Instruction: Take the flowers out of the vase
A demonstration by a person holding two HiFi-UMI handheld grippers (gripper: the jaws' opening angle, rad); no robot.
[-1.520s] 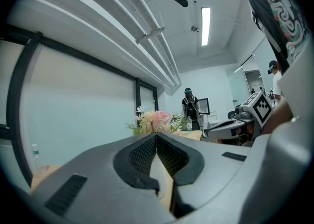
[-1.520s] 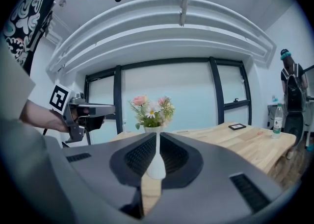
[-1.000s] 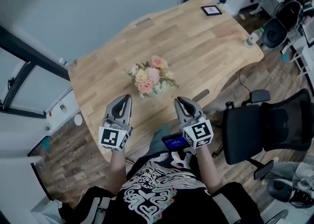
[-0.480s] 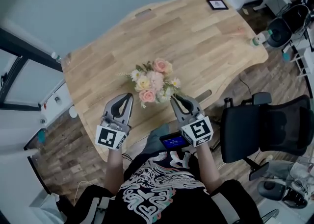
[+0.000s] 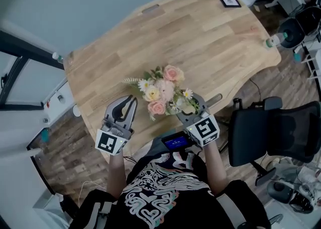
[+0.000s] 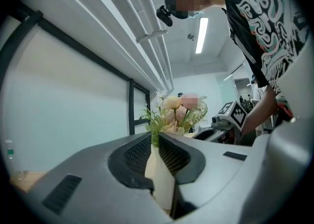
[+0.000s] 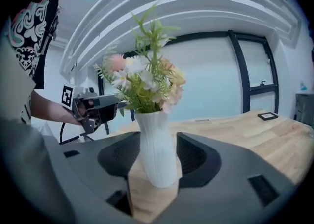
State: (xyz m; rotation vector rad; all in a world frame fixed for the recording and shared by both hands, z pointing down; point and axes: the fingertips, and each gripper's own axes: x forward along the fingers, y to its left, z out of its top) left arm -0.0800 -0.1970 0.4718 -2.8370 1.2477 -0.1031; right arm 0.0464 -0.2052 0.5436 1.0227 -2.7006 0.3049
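Observation:
A bunch of pink, cream and white flowers [image 5: 163, 88] stands in a white ribbed vase [image 7: 157, 154] near the front edge of the wooden table [image 5: 200, 37]. In the head view the blooms hide the vase. My right gripper [image 5: 192, 103] reaches in under the flowers from the right. Its jaws are opening, and the vase stands between them with no clear press from the pads. My left gripper [image 5: 131, 98] is shut and empty, a short way left of the bunch. Through its narrow slit [image 6: 154, 142] I see the vase [image 6: 158, 169] and flowers [image 6: 174, 112] ahead.
A black office chair [image 5: 281, 133] stands to the right of the table. A small framed picture [image 5: 229, 1] lies at the far corner, and a bottle [image 5: 273, 41] sits at the right edge. A device with a blue screen [image 5: 175, 143] hangs at the person's waist.
Both grippers have moved forward toward the flowers. The right one has gone in under the blooms and its jaws have parted around the vase. The left jaws stay shut.

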